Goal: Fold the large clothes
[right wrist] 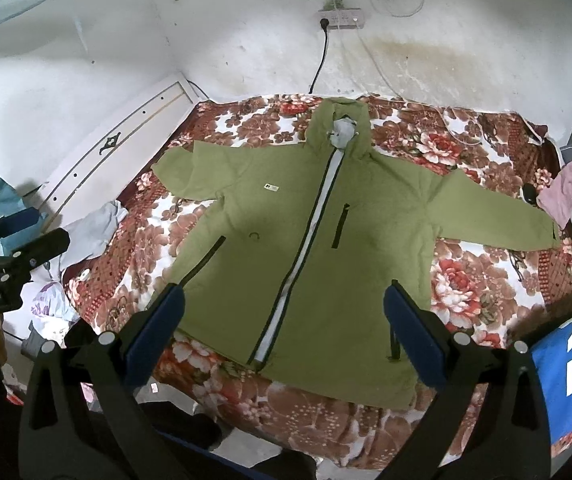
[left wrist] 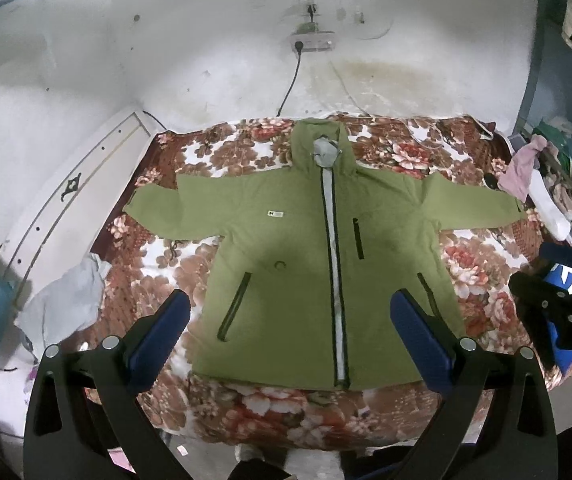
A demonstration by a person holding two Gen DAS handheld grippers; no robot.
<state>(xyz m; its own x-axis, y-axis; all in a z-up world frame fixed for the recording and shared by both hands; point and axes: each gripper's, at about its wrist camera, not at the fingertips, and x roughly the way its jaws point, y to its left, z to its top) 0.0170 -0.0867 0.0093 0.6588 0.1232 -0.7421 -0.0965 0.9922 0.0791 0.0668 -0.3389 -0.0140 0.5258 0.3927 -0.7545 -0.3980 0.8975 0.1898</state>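
Note:
An olive green hooded jacket [left wrist: 294, 272] [right wrist: 318, 248] lies face up and flat on a floral blanket [left wrist: 466, 264] [right wrist: 478, 276], zipped, with both sleeves spread out sideways and the hood toward the wall. My left gripper [left wrist: 290, 300] hovers above the jacket's lower front, open, nothing between its blue pads [left wrist: 157, 340]. My right gripper [right wrist: 286, 296] hangs above the hem area, also open and empty. The right gripper shows at the right edge of the left wrist view [left wrist: 546, 300]; the left gripper shows at the left edge of the right wrist view [right wrist: 9, 256].
A white bed board [left wrist: 65, 208] runs along the left side. Loose pale clothes [left wrist: 69, 296] lie at the bed's left edge, and pink and white clothes [left wrist: 526, 172] pile at the right. A power strip [right wrist: 340, 18] with a black cable hangs on the wall behind.

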